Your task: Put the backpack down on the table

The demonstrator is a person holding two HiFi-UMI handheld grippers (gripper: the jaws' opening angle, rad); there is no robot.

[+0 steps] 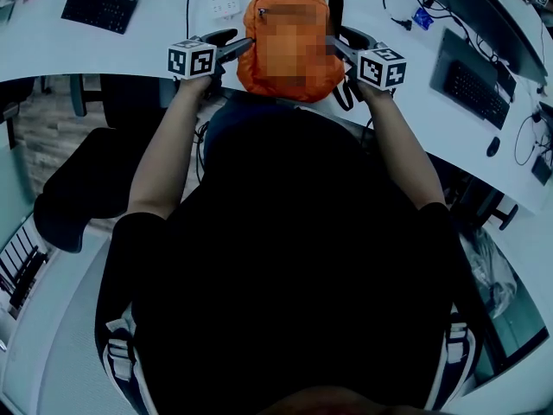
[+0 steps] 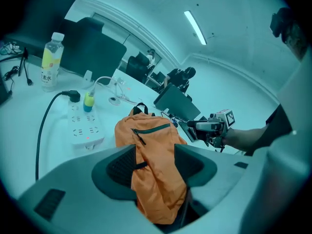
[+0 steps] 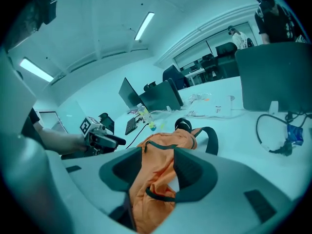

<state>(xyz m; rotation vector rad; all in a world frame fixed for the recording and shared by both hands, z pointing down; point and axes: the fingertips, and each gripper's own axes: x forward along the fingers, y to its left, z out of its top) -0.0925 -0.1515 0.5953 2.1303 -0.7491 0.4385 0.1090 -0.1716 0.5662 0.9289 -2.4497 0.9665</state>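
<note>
Orange backpack [image 2: 151,150] sits at near edge of white surface [image 1: 130,54], top end just beside power strip [image 2: 85,126]. L tool [image 2: 155,152] is clamped on its left side, fabric pinched btwn the 2 jaws. R tool [image 3: 156,155] is clamped on its right side, fabric & a black strap [image 3: 158,196] btwn its jaws. The 2 tools face each other across backpack. Can't tell if its base rests on surface.

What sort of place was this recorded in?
Most likely an open-plan office: a long white desk with a keyboard on it, rows of monitors, and a power strip with plugs in it.
</note>
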